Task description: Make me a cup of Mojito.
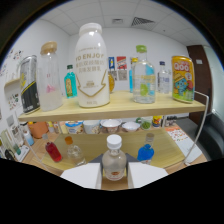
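A small clear bottle (pixel 114 161) with a white cap and an orange label stands upright between my fingers, and both white finger pads (pixel 82 175) press against its sides. My gripper (pixel 114 176) is shut on it. Just beyond it, on the lower wooden shelf (pixel 100 142), are a red bottle (pixel 53 151), a small clear bottle (pixel 75 153) and a blue bottle (pixel 145 151). The base of the held bottle is hidden behind the fingers.
The upper shelf (pixel 120 107) holds a dark can (pixel 29 85), a tan-capped bottle (pixel 50 77), a small blue bottle (pixel 70 82), a large white bottle (pixel 92 65), a green-capped clear bottle (pixel 144 77) and a yellow can (pixel 182 79). Several cups (pixel 110 125) line the lower shelf's back.
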`<state>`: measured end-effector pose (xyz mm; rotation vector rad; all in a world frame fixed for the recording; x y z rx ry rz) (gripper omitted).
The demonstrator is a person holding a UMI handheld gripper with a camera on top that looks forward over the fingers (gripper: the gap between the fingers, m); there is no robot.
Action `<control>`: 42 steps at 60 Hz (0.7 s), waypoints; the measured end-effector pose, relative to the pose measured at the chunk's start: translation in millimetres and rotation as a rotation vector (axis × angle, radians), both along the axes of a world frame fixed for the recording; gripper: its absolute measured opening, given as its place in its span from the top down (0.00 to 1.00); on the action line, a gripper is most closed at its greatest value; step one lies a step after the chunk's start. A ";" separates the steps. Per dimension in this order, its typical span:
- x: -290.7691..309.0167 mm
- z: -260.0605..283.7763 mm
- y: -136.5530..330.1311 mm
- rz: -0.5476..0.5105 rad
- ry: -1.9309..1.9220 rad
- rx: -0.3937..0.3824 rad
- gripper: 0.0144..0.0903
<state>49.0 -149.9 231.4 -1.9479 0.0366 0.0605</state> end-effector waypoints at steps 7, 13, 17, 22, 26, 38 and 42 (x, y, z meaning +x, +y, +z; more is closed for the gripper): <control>22.1 4.8 -28.6 -0.040 -0.010 0.007 0.73; 43.7 -10.9 -49.8 -0.073 -0.043 -0.029 0.74; 57.2 -25.6 -59.0 -0.091 -0.064 -0.058 0.74; 72.2 -44.1 -64.2 -0.101 -0.135 -0.094 0.74; 79.7 -54.5 -65.1 -0.085 -0.234 -0.110 0.74; 90.5 -66.5 -60.3 0.050 -0.745 -0.145 0.73; 89.0 -63.1 -55.5 0.104 -0.924 -0.128 0.73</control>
